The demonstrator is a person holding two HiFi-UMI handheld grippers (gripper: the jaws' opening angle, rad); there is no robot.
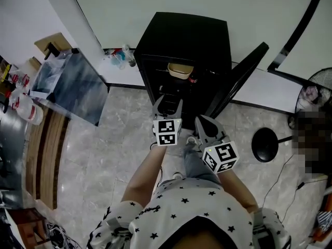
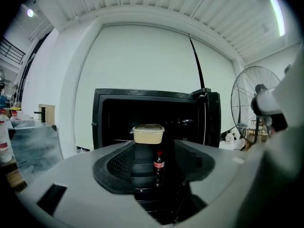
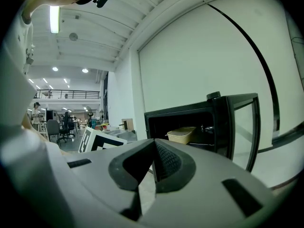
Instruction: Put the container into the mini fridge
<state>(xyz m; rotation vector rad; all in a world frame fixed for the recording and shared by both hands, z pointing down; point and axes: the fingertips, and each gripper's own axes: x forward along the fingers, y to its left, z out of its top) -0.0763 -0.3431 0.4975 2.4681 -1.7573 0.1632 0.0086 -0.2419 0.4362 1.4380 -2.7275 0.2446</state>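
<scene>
One black mini fridge (image 1: 187, 35) stands at the far wall, its door (image 1: 238, 79) swung open to the right. One beige lidded container (image 1: 180, 69) sits on its upper shelf, above one cola bottle (image 2: 159, 163). Of two grippers held near the person, the left gripper (image 1: 167, 104) has its jaws partly apart and empty; the right gripper (image 1: 205, 126) has its jaws together on nothing. One fan (image 2: 244, 94) stands right.

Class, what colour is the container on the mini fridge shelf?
Pale beige. The container shows best in the left gripper view.
</scene>
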